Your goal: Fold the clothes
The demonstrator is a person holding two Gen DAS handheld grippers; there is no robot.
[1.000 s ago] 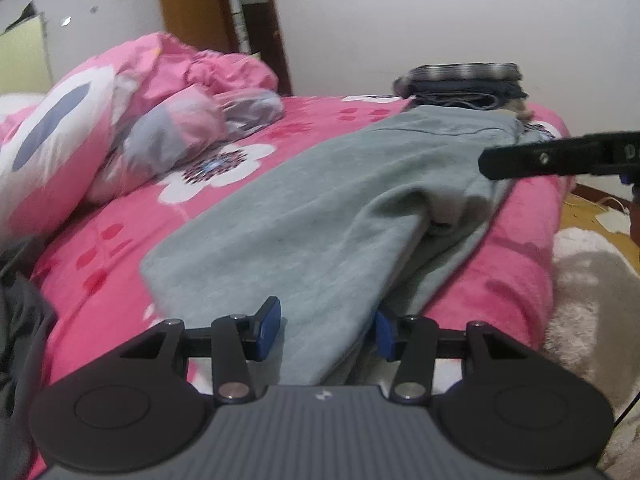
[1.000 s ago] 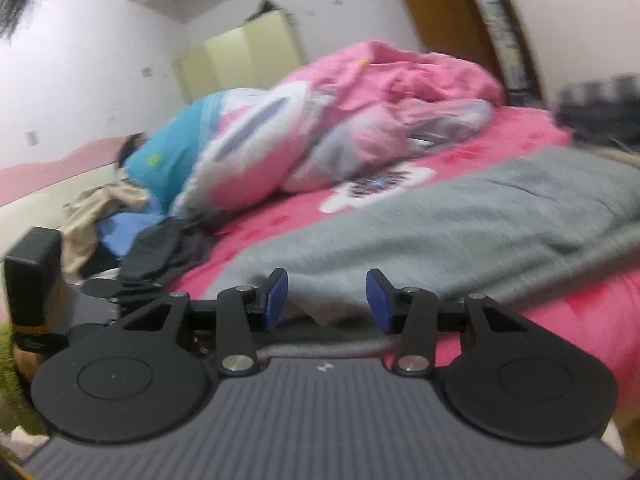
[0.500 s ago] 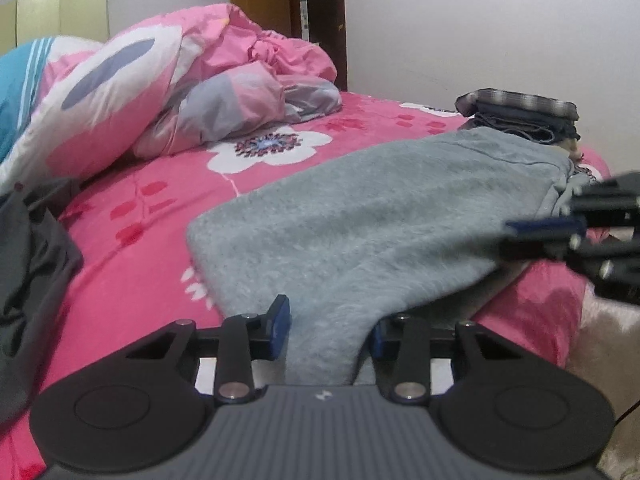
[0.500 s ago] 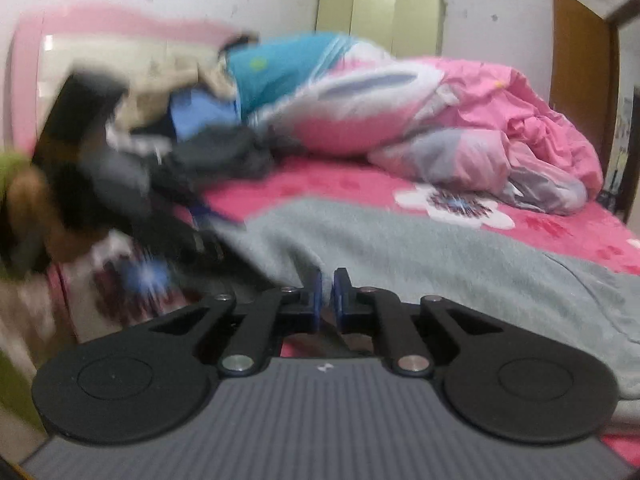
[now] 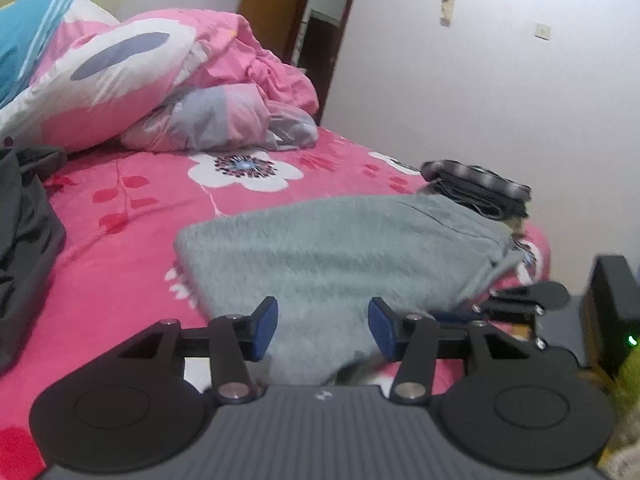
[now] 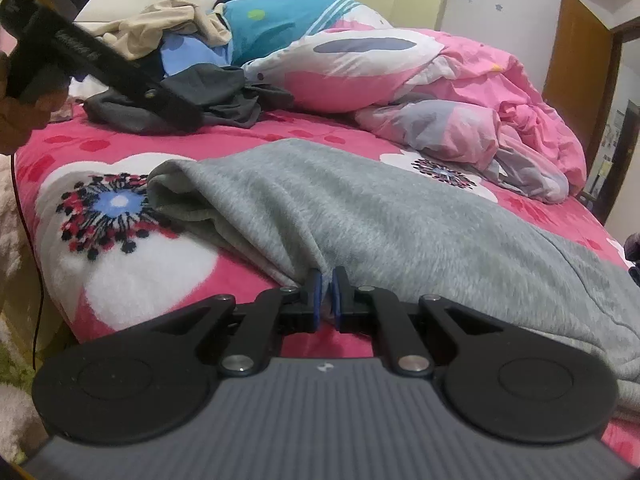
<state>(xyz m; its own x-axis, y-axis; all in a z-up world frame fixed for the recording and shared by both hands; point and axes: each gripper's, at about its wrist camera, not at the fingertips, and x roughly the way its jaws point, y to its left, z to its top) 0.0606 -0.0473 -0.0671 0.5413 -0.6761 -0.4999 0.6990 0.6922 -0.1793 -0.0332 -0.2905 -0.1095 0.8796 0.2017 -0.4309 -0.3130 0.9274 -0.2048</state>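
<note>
The grey garment (image 6: 400,216) lies spread along the near edge of the bed (image 6: 132,280). The right hand-held gripper (image 6: 325,294) pinches its hem there; the left hand-held gripper (image 5: 322,330) is spread, empty, above that edge.

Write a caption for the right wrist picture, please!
Right gripper pinches the gray garment's edge on the pink flowered bed.
</note>
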